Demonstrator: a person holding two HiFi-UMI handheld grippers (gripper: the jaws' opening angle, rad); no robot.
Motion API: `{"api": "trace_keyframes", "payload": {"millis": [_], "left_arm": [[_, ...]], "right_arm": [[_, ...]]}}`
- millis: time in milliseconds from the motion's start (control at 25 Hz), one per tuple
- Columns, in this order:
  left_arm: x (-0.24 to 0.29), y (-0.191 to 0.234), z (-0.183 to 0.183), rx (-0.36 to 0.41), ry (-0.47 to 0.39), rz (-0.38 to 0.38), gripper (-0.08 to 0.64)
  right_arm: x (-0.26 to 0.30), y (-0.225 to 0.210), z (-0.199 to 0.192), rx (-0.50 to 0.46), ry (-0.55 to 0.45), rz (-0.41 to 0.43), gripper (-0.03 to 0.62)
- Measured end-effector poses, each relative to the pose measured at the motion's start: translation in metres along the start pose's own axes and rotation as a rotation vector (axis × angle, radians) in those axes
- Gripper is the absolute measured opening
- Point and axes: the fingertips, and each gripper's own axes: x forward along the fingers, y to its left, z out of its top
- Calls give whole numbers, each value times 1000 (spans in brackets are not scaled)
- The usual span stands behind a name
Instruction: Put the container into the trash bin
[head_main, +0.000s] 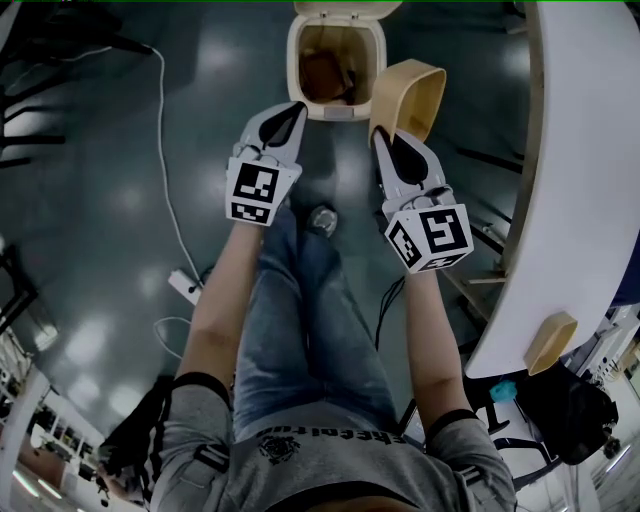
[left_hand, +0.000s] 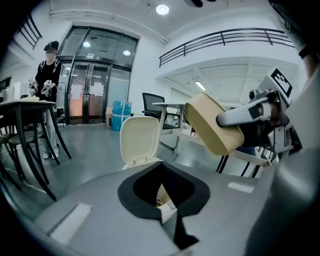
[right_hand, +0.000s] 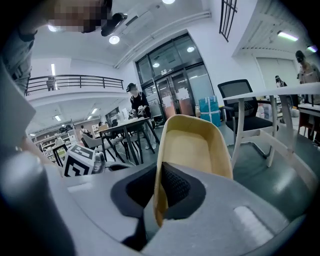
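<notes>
The bare left forearm and right forearm reach forward side by side. The left gripper, jaws together and empty, stops just short of the cream plastic trash bin. The right gripper pinches the wall of a tan rounded container beside that bin.

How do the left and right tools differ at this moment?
The right tool clamps the tan container by its rim; the left tool is closed on nothing. The right tool holds its load tilted, right of the open trash bin; the left tool is near its left front. Both point toward the bin.
</notes>
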Motion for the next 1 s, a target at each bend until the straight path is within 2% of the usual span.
{"api": "trace_keyframes", "payload": {"millis": [320, 680, 1000], "left_arm": [[-26, 6, 28, 24, -91, -8, 11], [-50, 4, 72, 54, -252, -26, 11], [-60, 13, 74, -2, -273, -17, 11]], "right_arm": [[20, 3, -7, 13, 25, 16, 11], [48, 1, -22, -18, 84, 56, 9], [82, -3, -53, -9, 165, 86, 9]]}}
